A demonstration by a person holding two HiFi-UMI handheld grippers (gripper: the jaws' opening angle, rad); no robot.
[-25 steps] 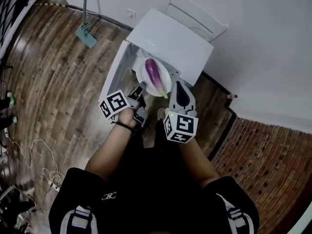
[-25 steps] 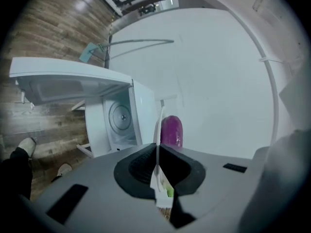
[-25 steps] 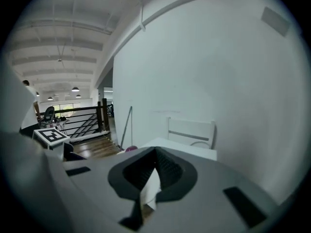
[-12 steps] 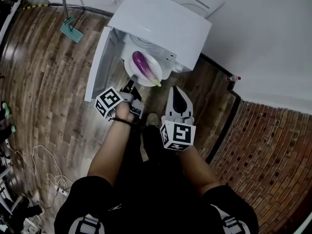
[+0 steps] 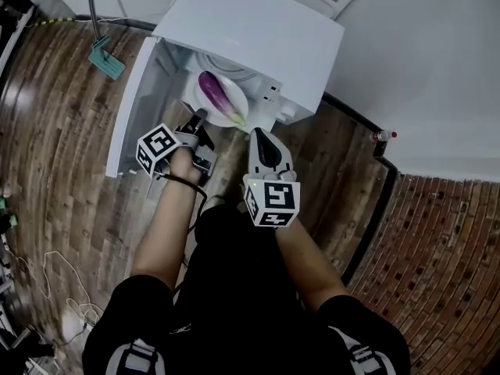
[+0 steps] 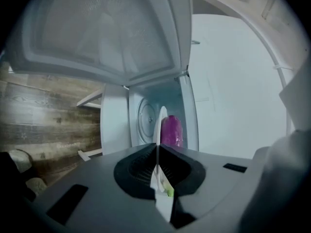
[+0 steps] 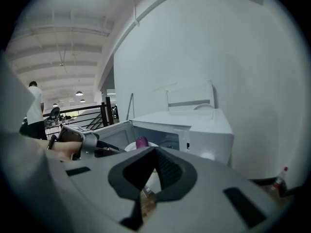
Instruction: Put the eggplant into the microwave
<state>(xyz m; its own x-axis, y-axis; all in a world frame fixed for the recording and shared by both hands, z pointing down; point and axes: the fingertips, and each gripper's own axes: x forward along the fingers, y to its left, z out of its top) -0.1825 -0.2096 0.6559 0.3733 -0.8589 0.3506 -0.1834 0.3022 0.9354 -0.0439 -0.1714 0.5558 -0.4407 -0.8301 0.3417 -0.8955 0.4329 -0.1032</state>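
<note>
Wood-plank floor [image 5: 70,131], white wall, and a white microwave [image 5: 258,30] sitting at 12 o'clock with its door [image 5: 125,116] swung out toward 9. Left gripper [image 5: 197,119] is pinched tight on the rim of a white plate [image 5: 238,96], right at the oven's open mouth. Eggplant [image 5: 217,94] lies on that plate: glossy purple, plump, green stem pointing to 5 o'clock. Right gripper [image 5: 258,133] hangs at the plate's 5 o'clock, jaws slightly apart, nothing in them.

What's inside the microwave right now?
Only its turntable shows, in the left gripper view. The plate with the eggplant is at the opening; the rest is covered by the top of the microwave.
</note>
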